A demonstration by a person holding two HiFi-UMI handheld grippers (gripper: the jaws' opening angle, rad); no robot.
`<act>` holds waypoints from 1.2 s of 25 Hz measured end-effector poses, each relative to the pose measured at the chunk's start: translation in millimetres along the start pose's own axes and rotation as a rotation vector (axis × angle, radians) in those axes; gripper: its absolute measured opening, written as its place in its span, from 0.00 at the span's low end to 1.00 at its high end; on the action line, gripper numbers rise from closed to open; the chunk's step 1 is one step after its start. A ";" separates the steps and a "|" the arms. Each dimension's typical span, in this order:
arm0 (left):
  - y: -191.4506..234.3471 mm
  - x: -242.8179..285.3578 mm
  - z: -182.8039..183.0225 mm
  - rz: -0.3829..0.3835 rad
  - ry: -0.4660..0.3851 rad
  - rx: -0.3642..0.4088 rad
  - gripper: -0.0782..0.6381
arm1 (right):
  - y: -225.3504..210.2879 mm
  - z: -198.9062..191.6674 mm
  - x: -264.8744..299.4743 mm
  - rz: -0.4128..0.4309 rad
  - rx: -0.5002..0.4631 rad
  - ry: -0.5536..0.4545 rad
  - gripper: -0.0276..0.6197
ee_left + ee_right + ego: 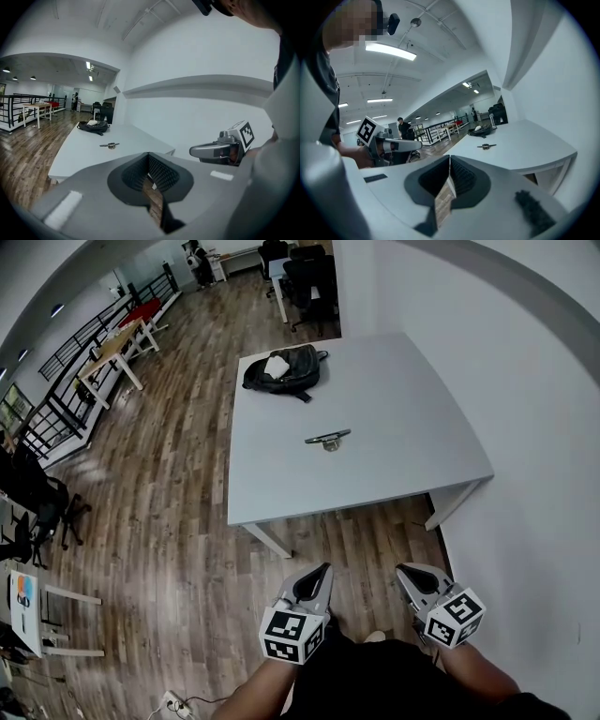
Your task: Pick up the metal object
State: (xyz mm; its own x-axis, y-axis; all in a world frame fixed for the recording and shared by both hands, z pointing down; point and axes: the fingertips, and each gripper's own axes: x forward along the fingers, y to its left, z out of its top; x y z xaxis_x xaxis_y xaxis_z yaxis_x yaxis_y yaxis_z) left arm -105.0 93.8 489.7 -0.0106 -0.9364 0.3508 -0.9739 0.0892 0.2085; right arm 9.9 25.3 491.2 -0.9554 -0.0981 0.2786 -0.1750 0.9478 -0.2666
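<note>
Holding both grippers low over the wooden floor (pixel 169 549), short of the white table's (pixel 403 390) near edge, I saw the metal object (pixel 327 438) lying well ahead of them near the middle of the tabletop, touched by neither tool. My left gripper (pixel 322 570) sat at the left, its jaws closed tip to tip with nothing between them; only floor showed through the slit lower down. My right gripper (pixel 403 572) sat just beside it at the right, likewise pressed together and empty.

The metal object was small, thin and elongated, dark grey, with a duller rounded lump at its near side; finer detail was too small to make out. It lay flat, running left to right at a slight tilt.

Farther back, toward the table's far left corner, a black backpack (pixel 286 374) lay well apart from the object. A white item (pixel 277 366) rested at its top; whether it was tucked inside or lying on it I could not tell.
</note>
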 end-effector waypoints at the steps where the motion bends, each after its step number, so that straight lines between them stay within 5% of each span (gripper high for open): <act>1: 3.8 1.5 -0.1 -0.002 0.001 -0.001 0.12 | 1.3 0.2 5.2 0.002 -0.003 0.005 0.05; 16: 84.9 24.7 -5.1 0.010 0.065 -0.026 0.12 | 0.5 2.5 93.6 0.007 -0.041 0.069 0.05; 30: 151.7 64.1 1.0 -0.018 0.104 -0.028 0.12 | -26.4 21.2 167.6 -0.039 -0.177 0.102 0.05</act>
State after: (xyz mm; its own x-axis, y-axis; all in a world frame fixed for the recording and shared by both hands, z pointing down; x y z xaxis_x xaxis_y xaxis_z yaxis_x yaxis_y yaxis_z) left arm -253.7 46.9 542.9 0.0322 -0.8977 0.4395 -0.9671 0.0831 0.2405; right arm -150.7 -22.6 525.4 -0.9181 -0.1133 0.3798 -0.1587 0.9832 -0.0901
